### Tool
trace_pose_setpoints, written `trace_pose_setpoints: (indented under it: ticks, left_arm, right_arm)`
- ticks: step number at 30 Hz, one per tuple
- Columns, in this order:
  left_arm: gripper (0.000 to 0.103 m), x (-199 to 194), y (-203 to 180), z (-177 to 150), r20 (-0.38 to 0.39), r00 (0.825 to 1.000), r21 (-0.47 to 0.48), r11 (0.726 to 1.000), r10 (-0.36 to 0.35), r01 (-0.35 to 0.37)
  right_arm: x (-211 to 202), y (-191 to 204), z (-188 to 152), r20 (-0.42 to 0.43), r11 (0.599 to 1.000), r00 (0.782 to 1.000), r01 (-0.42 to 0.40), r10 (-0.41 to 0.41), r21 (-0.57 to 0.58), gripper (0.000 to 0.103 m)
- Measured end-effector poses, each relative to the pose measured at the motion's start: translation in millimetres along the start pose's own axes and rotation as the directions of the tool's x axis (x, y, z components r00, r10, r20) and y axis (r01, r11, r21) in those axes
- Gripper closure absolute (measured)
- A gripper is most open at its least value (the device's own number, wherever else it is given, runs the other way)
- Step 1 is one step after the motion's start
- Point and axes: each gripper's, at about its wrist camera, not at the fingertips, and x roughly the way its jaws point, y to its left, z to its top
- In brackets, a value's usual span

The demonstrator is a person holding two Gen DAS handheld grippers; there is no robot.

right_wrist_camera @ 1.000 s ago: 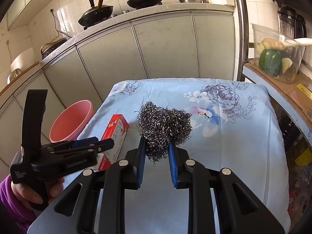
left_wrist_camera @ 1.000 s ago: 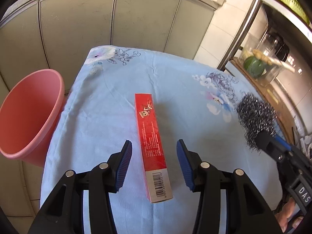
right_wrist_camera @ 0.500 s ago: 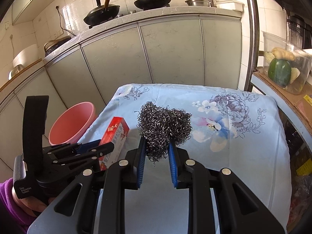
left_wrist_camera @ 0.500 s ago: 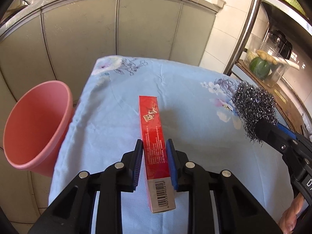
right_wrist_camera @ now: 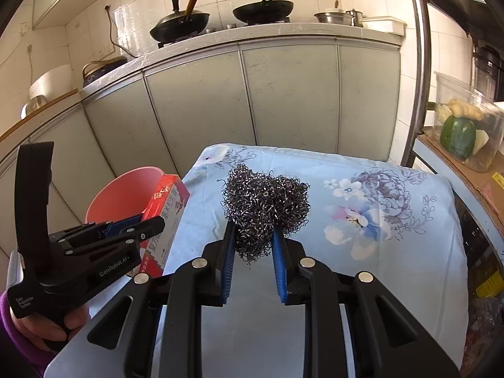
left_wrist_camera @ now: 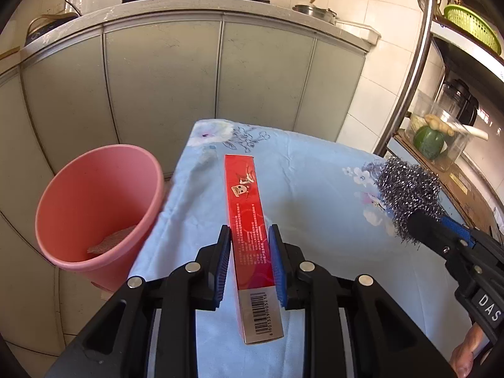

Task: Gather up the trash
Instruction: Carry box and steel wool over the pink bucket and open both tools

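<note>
My left gripper (left_wrist_camera: 249,245) is shut on a long red carton (left_wrist_camera: 245,208), held lengthwise above the blue flowered tablecloth (left_wrist_camera: 315,189); its barcode end points back toward me. From the right wrist view the same carton (right_wrist_camera: 167,208) sticks out past the left gripper (right_wrist_camera: 141,223), in front of the pink bin. My right gripper (right_wrist_camera: 253,242) is shut on a grey steel-wool scourer (right_wrist_camera: 264,204), lifted off the cloth. The scourer (left_wrist_camera: 406,195) also shows at the right of the left wrist view. A pink bin (left_wrist_camera: 94,208) stands left of the table, with a scrap at its bottom.
Grey cabinet doors (left_wrist_camera: 163,94) run behind the table under a counter with pans (right_wrist_camera: 261,9). A chrome rack post (left_wrist_camera: 409,72) and shelves with a clear box of vegetables (right_wrist_camera: 463,132) stand at the right. A hand in a purple sleeve (right_wrist_camera: 19,330) holds the left gripper.
The left jaws closed on the red carton and lifted it off the cloth, tilting the view up. The right gripper, still holding the scourer, drifted slightly.
</note>
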Motion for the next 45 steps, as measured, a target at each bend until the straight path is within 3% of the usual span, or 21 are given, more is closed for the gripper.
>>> trace_pose_setpoints:
  ticks: [15,26,38,45]
  left_arm:
    - [0.079,-3,26,9,0.027,0.999,-0.049,0.998,0.029,-0.028]
    - [0.079,-4,67,15,0.048,0.995,-0.106,0.991,0.092,-0.086]
    - [0.079,-11,139,21,0.06,0.967,-0.189,0.954,0.248,-0.233]
    - [0.079,6,182,21,0.011,0.951,-0.215,0.93,0.309,-0.299]
  right_arm:
    - [22,24,18,-0.013,0.994,0.999,-0.046,0.045,-0.097,0.08]
    - [42,51,31,0.011,0.989,0.999,-0.047,0.049,-0.14,0.08]
    - [82,132,50,0.005,0.944,0.982,-0.18,0.189,-0.275,0.08]
    - [119,174,51,-0.066,0.913,0.964,-0.266,0.259,-0.308,0.081]
